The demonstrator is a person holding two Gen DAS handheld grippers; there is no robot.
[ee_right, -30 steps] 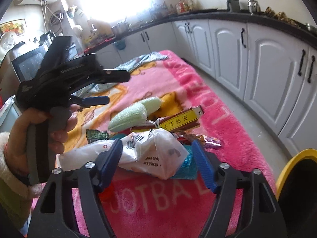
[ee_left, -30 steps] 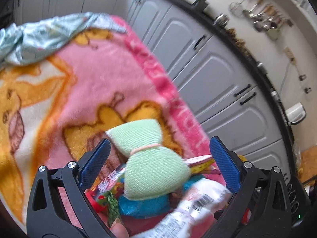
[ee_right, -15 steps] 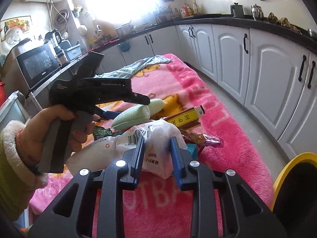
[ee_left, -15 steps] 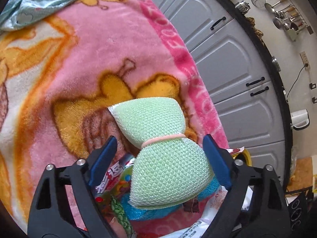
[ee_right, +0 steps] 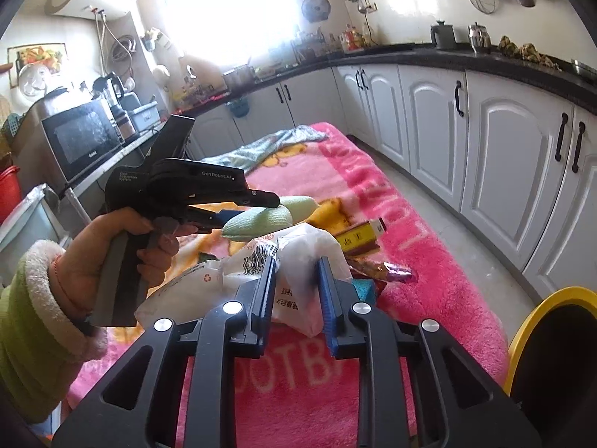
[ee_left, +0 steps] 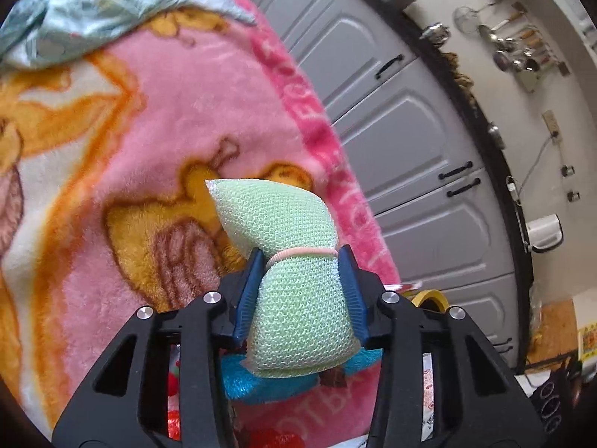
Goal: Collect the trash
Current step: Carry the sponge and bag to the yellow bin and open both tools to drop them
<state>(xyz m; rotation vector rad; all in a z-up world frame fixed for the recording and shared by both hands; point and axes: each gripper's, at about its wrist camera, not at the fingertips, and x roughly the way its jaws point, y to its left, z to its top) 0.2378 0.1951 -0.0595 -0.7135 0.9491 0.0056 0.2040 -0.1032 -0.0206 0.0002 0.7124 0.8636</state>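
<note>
Presently my left tongs (ee_left: 300,272) pinch the green mesh sponge (ee_left: 294,298) at its banded waist, centre frame; my right tongs (ee_right: 296,280) clamp the white plastic bag (ee_right: 298,261), lower centre, presumably for the yellow-rimmed bin (ee_right: 552,354) at lower right

I see a pink plush blanket (ee_right: 429,261) with orange cartoon figures covering the bench. On it lie a crumpled pale blue cloth (ee_right: 268,149) at the far end, a yellow and red carton (ee_right: 360,239), a shiny purple wrapper (ee_right: 388,271) and a blue sponge (ee_left: 261,377).
</note>
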